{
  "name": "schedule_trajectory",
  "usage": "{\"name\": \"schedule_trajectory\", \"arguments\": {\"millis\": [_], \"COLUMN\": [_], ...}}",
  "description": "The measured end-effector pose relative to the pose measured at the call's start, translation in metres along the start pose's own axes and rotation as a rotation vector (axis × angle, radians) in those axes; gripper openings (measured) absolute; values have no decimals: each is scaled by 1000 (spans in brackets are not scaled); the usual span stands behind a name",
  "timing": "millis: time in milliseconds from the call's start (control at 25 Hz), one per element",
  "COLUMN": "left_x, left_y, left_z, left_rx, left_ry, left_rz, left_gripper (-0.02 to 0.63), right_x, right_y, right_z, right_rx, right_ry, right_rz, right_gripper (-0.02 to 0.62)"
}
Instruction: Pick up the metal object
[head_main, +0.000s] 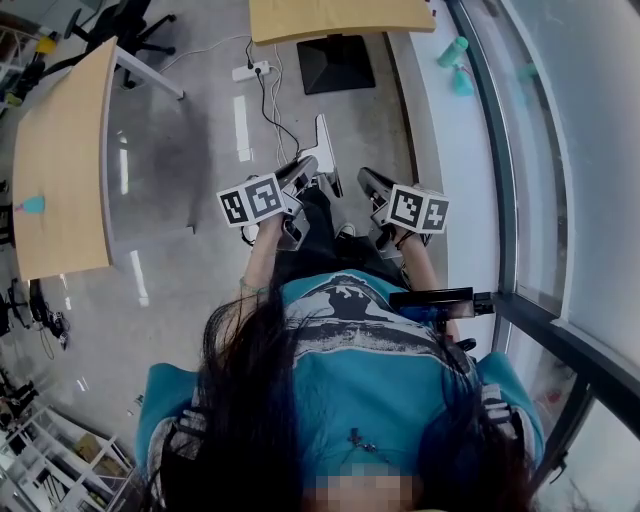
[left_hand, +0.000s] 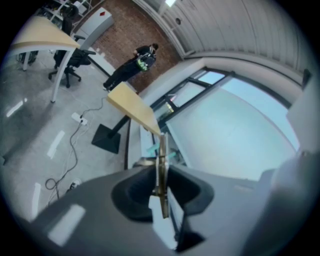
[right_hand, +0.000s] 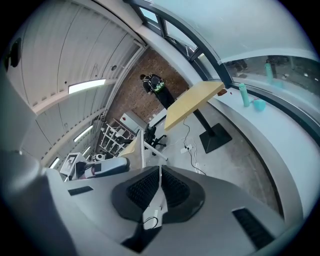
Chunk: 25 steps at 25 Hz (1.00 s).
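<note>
Left gripper jaws clamped on the thin metal object, edge-on there, its flat side jutting forward over the floor in the head view, black-and-white square markers on the cubes, right gripper jaws pressed together on nothing.

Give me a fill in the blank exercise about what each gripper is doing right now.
1. The left gripper is ___ on the thin metal object.
2. The right gripper has its fingers together, with ___ between them.
3. The white power strip lies on the ___, its cable trailing toward the person.

Missing words: shut; nothing; floor.
</note>
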<state>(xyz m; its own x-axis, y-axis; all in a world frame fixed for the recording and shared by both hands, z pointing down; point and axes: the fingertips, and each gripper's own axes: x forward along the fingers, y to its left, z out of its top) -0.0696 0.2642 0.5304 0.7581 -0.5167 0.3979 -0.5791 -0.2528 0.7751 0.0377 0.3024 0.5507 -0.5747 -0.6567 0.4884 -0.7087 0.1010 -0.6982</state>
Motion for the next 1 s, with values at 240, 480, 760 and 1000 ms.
{"name": "schedule_trajectory", "arguments": {"millis": [240,480,760,1000], "left_x": [-11,-16,-30,-21], "left_y": [2,-1,-8,-7], "left_z": [-7,-6,-7,-2], "left_rx": [-5,5,14,12], "left_ry": [-12,-24,-46,-43], "left_rz": [11,13,15,8], "left_gripper": [77,77,77,77], "right_x": [-2,-5,-16,-12], "right_y": [7,8,16,8], "right_z": [-6,-4,-1,6], "right_rx": [-14,-17,-29,-27], "right_ry": [5,-10,-38,-31], "right_rz": [16,22,31,17], "right_gripper": [21,21,21,21]}}
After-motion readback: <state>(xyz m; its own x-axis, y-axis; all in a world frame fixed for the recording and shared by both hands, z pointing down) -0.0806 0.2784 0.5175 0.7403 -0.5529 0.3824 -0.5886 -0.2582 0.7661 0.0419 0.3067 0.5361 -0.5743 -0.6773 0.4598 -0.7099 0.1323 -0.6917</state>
